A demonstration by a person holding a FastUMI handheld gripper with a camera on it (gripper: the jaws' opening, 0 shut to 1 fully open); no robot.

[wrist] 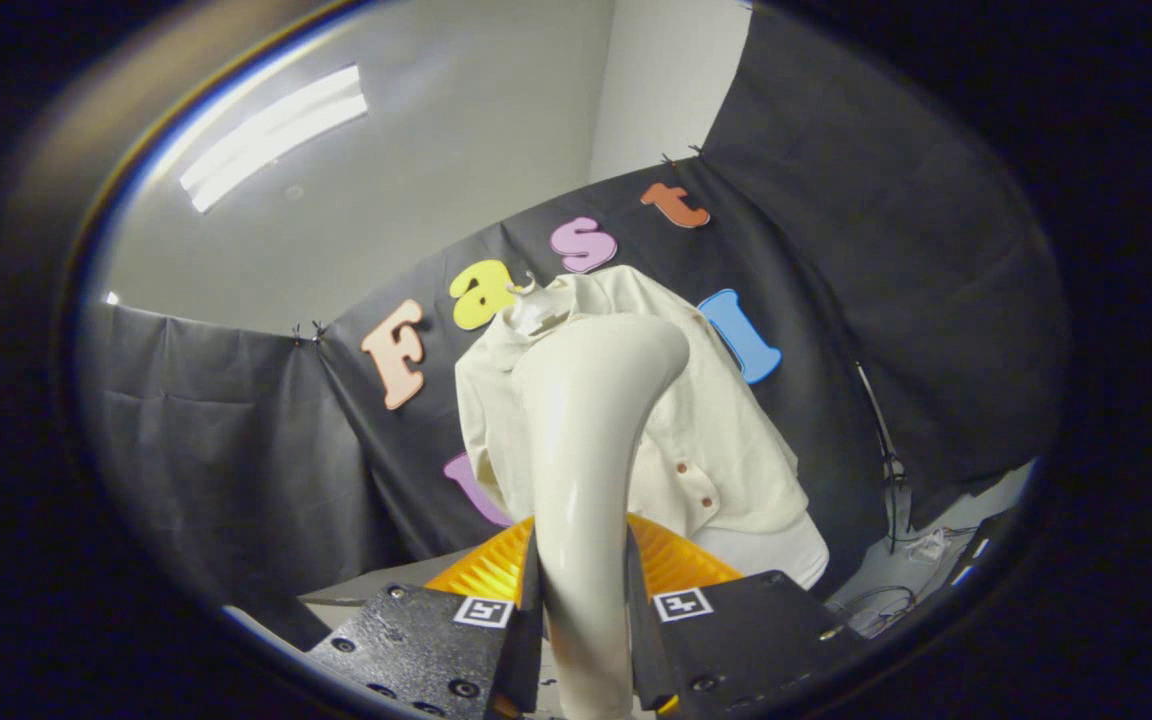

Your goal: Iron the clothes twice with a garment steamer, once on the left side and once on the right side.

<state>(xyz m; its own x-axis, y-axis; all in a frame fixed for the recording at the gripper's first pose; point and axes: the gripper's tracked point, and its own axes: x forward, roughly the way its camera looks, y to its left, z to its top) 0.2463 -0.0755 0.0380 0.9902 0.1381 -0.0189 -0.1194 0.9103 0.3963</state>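
Gripper view: gripper [584, 610] clamped on steamer [586, 480] handle, both fingers pressing its sides. Steamer head raised against shirt [696, 440], near the collar; shirt hanging on black cloth wall [886, 300]. Passes completed: cannot tell; probably one underway. Cables [891, 480] beside shirt, a possible snag.

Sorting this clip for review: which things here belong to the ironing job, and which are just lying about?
Job:
- garment steamer, clamped between both fingers of the gripper
- cream shirt hanging beyond it

Lying about:
- cables beside the shirt
- ceiling light
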